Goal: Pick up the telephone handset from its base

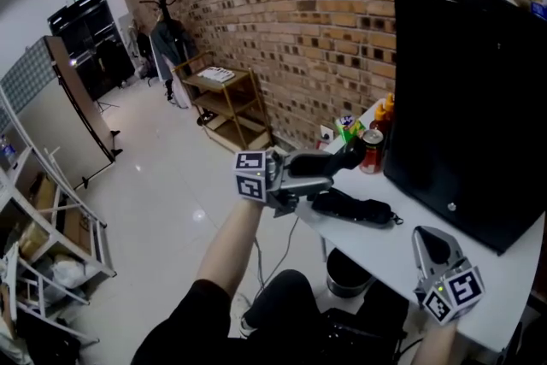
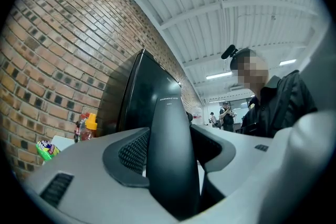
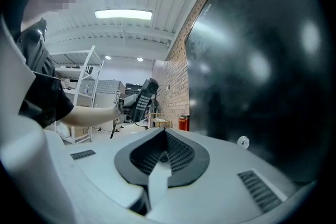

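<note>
White table (image 1: 385, 248) edge, nearest me: my right gripper (image 1: 430, 239) hovers with jaws pinched together, empty. Beyond it the base (image 1: 355, 208) lies bare. My left gripper (image 1: 329, 171) clamps the handset (image 1: 352, 151) wide-jawed, clear above it. Lift looks done; only holding left. Brick wall (image 1: 325, 13) behind.

Black short sleeve (image 1: 195, 314), grey left gripper (image 1: 333, 169), grey right gripper (image 1: 430, 242), marker cubes (image 1: 252, 175) (black-and-white squares)
</note>
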{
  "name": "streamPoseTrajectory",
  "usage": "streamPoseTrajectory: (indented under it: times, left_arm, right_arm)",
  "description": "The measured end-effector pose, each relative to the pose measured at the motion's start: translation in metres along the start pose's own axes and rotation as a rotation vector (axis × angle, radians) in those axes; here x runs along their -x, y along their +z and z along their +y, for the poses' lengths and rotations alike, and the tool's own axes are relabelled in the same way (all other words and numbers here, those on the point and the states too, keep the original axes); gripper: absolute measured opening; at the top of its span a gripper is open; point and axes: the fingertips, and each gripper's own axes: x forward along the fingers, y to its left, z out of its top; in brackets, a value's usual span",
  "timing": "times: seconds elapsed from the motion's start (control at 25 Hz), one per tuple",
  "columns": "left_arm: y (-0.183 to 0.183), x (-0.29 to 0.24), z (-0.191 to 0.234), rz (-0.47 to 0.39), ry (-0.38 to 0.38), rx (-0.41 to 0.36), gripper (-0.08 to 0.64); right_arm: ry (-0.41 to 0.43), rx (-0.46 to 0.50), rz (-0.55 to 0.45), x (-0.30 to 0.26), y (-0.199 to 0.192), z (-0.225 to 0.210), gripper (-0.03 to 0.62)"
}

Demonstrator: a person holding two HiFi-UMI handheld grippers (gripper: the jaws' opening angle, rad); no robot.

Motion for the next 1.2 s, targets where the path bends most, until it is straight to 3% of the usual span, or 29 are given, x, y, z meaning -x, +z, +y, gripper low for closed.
streamPoseTrajectory:
  times: [1.2]
  left_arm:
    - [-0.005,-0.002,-0.012,0.039,-0.005,0.002,0.255]
  right_arm:
    - [0.023,-0.001,0.011,0.000,0.002,0.011,0.006]
